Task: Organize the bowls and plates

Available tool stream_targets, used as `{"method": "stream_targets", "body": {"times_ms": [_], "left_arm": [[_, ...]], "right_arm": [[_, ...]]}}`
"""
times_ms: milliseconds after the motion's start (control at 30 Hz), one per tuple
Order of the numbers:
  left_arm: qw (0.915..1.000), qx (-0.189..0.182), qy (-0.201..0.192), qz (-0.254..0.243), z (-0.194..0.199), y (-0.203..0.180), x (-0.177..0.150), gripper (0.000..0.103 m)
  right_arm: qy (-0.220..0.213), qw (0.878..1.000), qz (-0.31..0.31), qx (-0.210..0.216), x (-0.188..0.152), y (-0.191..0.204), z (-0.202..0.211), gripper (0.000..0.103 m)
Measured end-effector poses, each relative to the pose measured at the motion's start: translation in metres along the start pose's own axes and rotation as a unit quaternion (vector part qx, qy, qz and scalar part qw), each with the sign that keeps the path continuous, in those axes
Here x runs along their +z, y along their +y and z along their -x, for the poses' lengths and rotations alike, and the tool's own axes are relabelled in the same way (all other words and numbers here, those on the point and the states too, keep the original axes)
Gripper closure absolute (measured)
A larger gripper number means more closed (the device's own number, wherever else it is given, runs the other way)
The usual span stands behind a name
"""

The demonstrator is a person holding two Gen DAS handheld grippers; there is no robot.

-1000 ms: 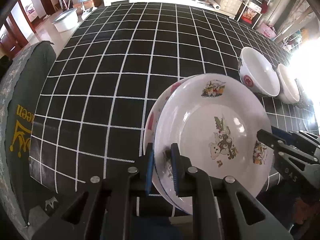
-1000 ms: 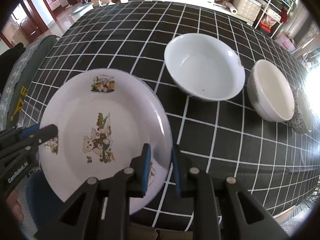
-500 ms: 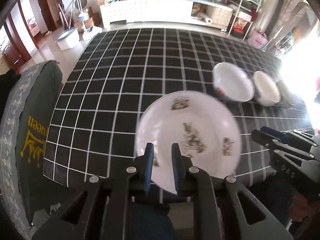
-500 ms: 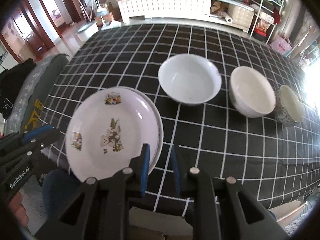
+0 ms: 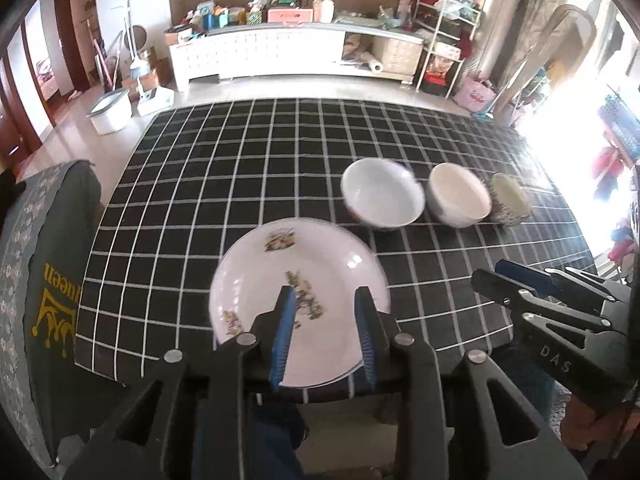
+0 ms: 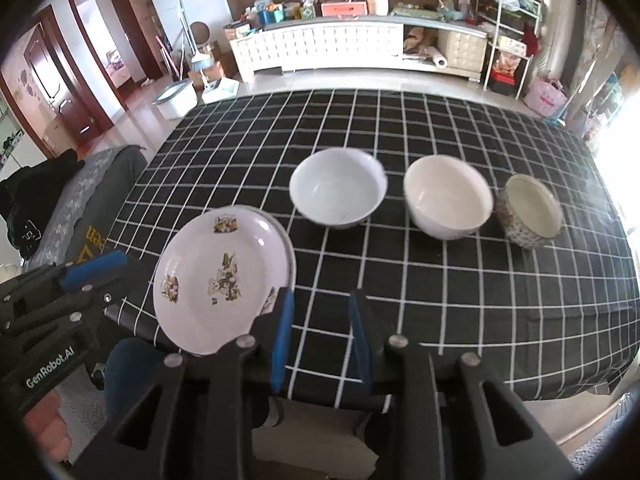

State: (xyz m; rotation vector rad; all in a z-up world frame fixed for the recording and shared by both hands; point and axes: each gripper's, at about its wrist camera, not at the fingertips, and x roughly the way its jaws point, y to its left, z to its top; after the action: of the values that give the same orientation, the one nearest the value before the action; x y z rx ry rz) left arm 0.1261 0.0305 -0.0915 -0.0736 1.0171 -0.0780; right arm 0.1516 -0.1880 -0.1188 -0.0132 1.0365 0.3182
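Both grippers have lifted off the stacked plates [image 5: 296,300] — jaws opening, nothing held.

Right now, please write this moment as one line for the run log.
left tongs: opening, empty | right tongs: opening, empty | plates: stacked at table edge | three bowls: in a row, unstacked

Long white slatted cabinet [image 6: 320,50] against brown wall, clutter on top; white wire shelf rack [image 6: 506,36] right of it; glossy pale floor [image 6: 256,88] before it.
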Motion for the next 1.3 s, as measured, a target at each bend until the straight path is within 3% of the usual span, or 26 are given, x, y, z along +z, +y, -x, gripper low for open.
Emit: {"method": "stream_targets", "body": {"times_ms": [167,533,733,933,1167,1300], "left_arm": [[0.9997,-0.011,-0.015,-0.016,0.009,-0.021,0.01,0.068],[0.9993,-0.013,-0.026,-0.024,0.006,-0.038,0.039,0.064],[0.9995,-0.014,-0.004,-0.026,-0.02,-0.038,0.06,0.064],[0.9993,-0.028,0.022,-0.012,-0.051,-0.032,0.088,0.064],[0.9963,-0.038,0.074,0.023,-0.107,-0.016,0.117,0.064],[0.99,-0.081,0.106,0.045,-0.135,-0.009,0.127,0.064]], "right_arm": [[-0.017,1.0,-0.009,-0.002,0.008,-0.014,0.014,0.052],[-0.028,1.0,-0.008,0.008,0.035,-0.034,0.017,0.052],[-0.029,0.999,0.002,0.015,0.059,-0.037,0.004,0.052],[0.049,0.992,-0.063,0.093,0.086,-0.059,-0.039,0.052],[0.118,0.98,-0.102,0.126,0.109,-0.076,-0.095,0.052],[0.139,0.976,-0.114,0.124,0.119,-0.082,-0.119,0.052]]}}
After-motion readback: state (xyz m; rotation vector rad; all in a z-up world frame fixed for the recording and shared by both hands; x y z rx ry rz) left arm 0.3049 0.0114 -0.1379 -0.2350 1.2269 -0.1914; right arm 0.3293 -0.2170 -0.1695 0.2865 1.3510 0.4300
